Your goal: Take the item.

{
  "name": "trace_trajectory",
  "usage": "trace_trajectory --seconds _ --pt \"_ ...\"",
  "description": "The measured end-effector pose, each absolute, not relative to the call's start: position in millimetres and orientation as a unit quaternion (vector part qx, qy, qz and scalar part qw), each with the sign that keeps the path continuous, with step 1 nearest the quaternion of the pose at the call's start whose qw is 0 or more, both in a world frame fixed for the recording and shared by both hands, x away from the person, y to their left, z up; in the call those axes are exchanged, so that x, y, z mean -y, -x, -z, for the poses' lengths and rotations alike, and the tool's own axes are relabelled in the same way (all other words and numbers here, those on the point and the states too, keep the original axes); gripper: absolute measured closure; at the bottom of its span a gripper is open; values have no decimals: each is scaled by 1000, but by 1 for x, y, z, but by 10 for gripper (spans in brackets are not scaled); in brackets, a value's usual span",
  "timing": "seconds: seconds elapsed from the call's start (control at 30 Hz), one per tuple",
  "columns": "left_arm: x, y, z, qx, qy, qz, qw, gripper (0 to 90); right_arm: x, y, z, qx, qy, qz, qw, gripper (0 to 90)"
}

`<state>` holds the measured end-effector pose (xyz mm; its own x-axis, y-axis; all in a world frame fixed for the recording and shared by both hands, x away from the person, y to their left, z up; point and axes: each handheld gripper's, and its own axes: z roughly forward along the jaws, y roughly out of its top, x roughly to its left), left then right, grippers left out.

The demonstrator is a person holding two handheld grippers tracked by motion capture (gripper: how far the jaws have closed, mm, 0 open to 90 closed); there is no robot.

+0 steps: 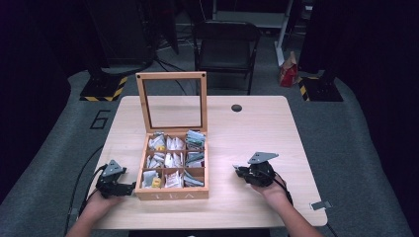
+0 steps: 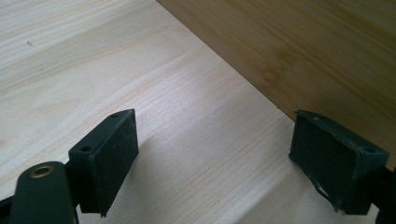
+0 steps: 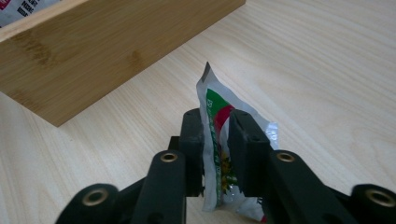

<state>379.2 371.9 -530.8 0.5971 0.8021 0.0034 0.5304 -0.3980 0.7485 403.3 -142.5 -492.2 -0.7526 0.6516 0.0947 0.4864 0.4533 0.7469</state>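
Hand-held gripper jaws flank tea sachet.

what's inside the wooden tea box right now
The open tea box has nine compartments filled with tea sachets, mostly white, some green or yellow. What lies underneath them is covered.

A black folding chair stands beyond the table.

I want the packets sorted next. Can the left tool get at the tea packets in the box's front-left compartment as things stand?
Probably yes. The left tool stands open beside the tea box, whose lid is raised upright, so the front-left packets lie uncovered; it would only need to clear the box's side wall.
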Motion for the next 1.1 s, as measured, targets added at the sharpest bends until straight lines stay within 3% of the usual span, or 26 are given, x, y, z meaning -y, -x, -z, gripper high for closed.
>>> trace_trajectory --seconds 0.3,1.1 --pt "-372 -379 531 -408 -816 -186 366 148 139 -402 491 -842 -334 -412 98 557" --pt "-372 -379 531 -408 -815 -186 366 148 154 -408 480 -812 -367 -436 128 515"
